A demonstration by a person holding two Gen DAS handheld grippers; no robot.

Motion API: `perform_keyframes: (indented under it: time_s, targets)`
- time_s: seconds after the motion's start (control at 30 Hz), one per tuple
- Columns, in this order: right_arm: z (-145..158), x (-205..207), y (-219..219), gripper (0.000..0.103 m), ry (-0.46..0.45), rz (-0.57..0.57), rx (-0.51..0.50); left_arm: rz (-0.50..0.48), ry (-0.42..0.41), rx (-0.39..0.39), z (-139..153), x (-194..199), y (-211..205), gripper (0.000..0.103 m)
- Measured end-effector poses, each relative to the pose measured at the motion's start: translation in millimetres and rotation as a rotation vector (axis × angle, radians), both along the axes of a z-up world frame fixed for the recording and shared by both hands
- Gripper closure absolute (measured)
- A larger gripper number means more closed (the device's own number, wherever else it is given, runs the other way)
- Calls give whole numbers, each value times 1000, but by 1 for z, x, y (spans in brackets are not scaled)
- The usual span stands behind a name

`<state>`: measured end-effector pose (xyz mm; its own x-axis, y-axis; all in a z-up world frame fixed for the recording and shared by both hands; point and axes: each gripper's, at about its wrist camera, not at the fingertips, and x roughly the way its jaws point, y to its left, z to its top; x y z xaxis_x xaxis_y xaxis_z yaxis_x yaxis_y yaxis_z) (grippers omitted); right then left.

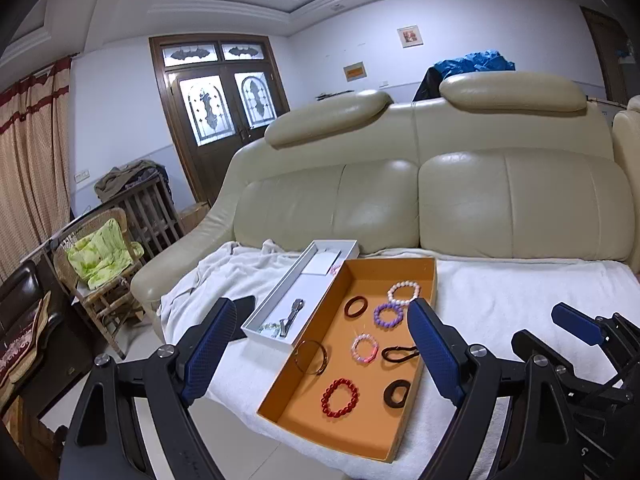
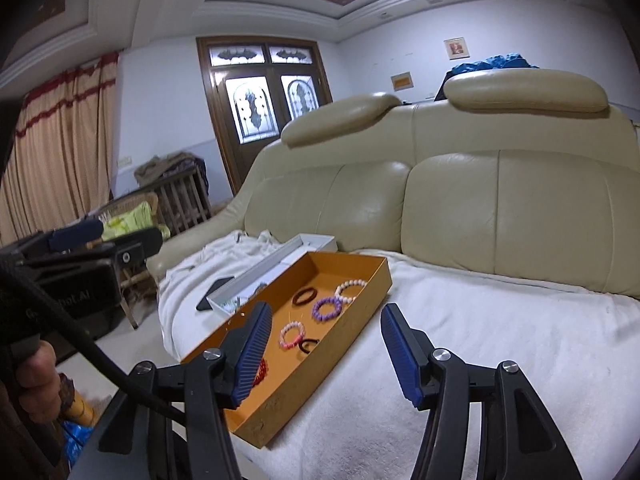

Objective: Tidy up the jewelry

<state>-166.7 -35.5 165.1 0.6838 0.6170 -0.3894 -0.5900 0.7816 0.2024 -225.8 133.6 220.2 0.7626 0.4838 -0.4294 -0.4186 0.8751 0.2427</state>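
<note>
on the far left a wicker chair (image 1: 100, 276) with a green cushion stands on the floor, beside the arm of a cream sofa (image 1: 400, 184). a white towel (image 1: 520, 292) is spread over the sofa seat, and the boxes sit on it.

a black phone (image 1: 245, 305) lies on the towel at the left. next to it is a long white box (image 1: 280, 280) with small metal bits in its near end (too small to tell what they are). touching its right side is a big orange tray (image 1: 400, 432), and this is where the jewelry lies.

in the tray, from left to right: a thin gold bangle (image 1: 310, 357), a red bead bracelet (image 1: 340, 397), a dark brown ring (image 1: 355, 306), a pink bead bracelet (image 1: 365, 349), a purple bead bracelet (image 1: 388, 314), a white and pink bead bracelet (image 1: 404, 293), a thin black hair tie (image 1: 400, 353) and a fat brown hair tie (image 1: 397, 393).

the left gripper (image 1: 320, 348) hangs over the near end of the tray with its jaws spread wide, and nothing is between them. the right gripper (image 2: 325, 354) is over the right wall of the tray, one blue pad above the tray and the other above the towel. its jaws are about half way apart and hold nothing.
</note>
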Motion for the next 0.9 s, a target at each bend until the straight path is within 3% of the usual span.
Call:
perform_keyframes:
  time_s: [0.9]
  targets:
    - [-10,7,29,40,21,41,-26,76,62,-30,-30,6,38,15]
